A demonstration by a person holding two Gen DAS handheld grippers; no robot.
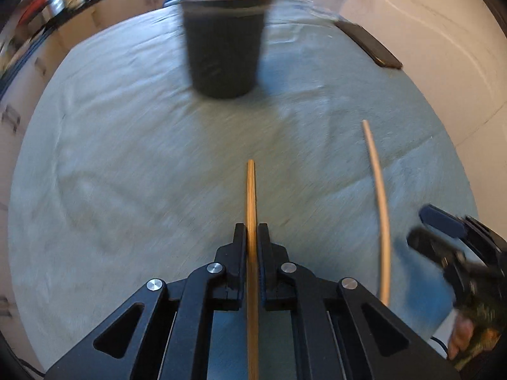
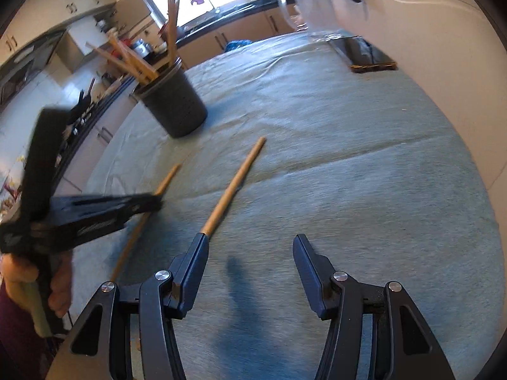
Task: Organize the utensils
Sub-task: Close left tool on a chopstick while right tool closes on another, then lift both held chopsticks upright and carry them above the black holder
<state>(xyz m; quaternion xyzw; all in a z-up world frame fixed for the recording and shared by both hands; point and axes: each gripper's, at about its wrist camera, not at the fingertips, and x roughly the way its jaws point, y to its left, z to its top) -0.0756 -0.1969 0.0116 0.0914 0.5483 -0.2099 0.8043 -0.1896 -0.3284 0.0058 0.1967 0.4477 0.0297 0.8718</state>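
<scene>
My left gripper (image 1: pixel 252 232) is shut on a wooden utensil handle (image 1: pixel 251 196) that points toward the black utensil holder (image 1: pixel 224 50) ahead of it. In the right wrist view the left gripper (image 2: pixel 155 201) holds that stick (image 2: pixel 168 179) above the cloth, short of the holder (image 2: pixel 176 104), which has several wooden utensils (image 2: pixel 136 60) in it. A second wooden stick (image 2: pixel 234 186) lies on the cloth; it also shows in the left wrist view (image 1: pixel 378 209). My right gripper (image 2: pixel 250 245) is open and empty, its left finger (image 2: pixel 198 253) over the stick's near end.
A grey-green cloth (image 2: pixel 348 158) covers the table. A dark flat object (image 1: pixel 367 44) lies at the far right edge by the wall. A clear glass jug (image 2: pixel 313 9) stands at the back. Kitchen counters lie beyond the table's left side.
</scene>
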